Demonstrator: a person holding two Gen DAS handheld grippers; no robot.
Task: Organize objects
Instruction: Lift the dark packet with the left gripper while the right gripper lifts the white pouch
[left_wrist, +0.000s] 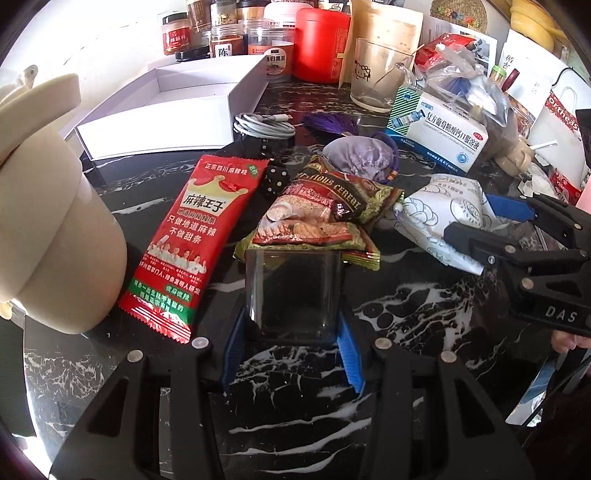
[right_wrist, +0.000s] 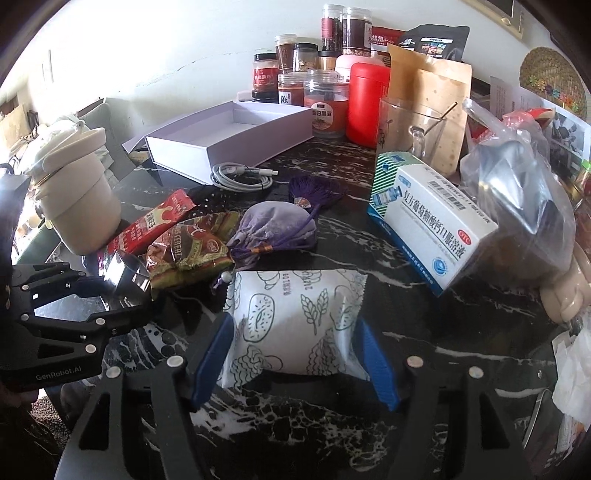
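Note:
My left gripper (left_wrist: 293, 325) is shut on a clear square container (left_wrist: 293, 291), its blue pads against both sides, low over the black marble table (left_wrist: 406, 317). My right gripper (right_wrist: 295, 332) is shut on a white snack packet (right_wrist: 295, 321) printed with leaves; the packet also shows in the left wrist view (left_wrist: 443, 214). A red snack bag (left_wrist: 188, 229), a cereal packet (left_wrist: 317, 218), a purple pouch (right_wrist: 273, 229) and a white cable (right_wrist: 240, 175) lie between them and an open white box (right_wrist: 229, 136).
A cream lidded cup (right_wrist: 74, 199) stands at the left. A medicine box (right_wrist: 432, 221), a glass mug (right_wrist: 410, 129), a red canister (right_wrist: 367, 103), several jars (right_wrist: 325, 99) and plastic bags (right_wrist: 517, 192) crowd the back and right.

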